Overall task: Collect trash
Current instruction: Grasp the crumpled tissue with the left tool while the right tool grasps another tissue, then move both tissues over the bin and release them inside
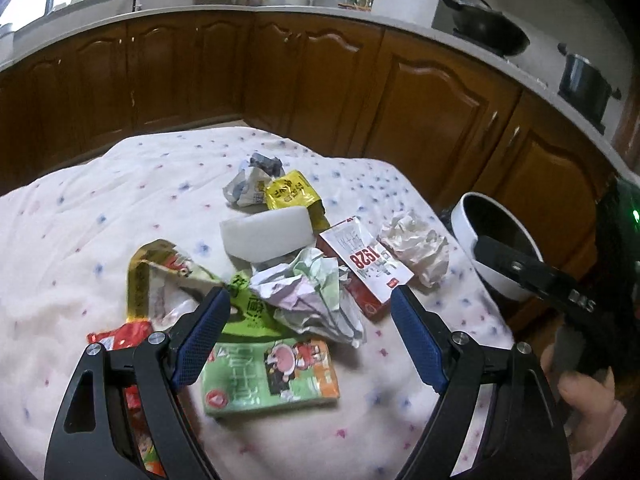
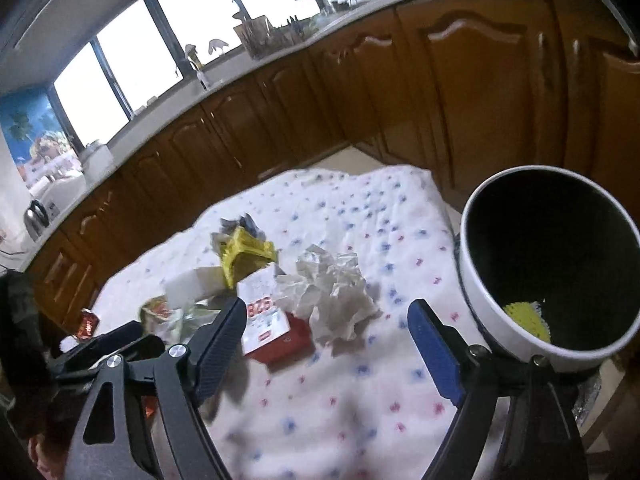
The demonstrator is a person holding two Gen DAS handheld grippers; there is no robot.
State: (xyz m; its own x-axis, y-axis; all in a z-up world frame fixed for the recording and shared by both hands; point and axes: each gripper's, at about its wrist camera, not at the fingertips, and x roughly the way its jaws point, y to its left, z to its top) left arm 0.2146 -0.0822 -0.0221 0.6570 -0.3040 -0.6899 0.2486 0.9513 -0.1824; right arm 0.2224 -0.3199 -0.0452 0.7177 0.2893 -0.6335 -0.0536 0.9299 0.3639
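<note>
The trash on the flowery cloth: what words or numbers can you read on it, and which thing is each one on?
"1928": printed large on the red and white carton, seen upside down in the left wrist view; its small print is unreadable.
Green carton: cartoon picture and big characters, too blurred to read.
Yellow wrapper: dark characters, not legible.
Green wrapper: dark characters, not legible.
Gold-edged packet: print too crumpled to read.

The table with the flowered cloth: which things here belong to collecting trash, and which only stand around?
For the job: crumpled white paper, red carton, green carton, crumpled printed paper, yellow wrapper, white bin.

Just around: black wok, dark pot, kettle, wooden cabinets.
</note>
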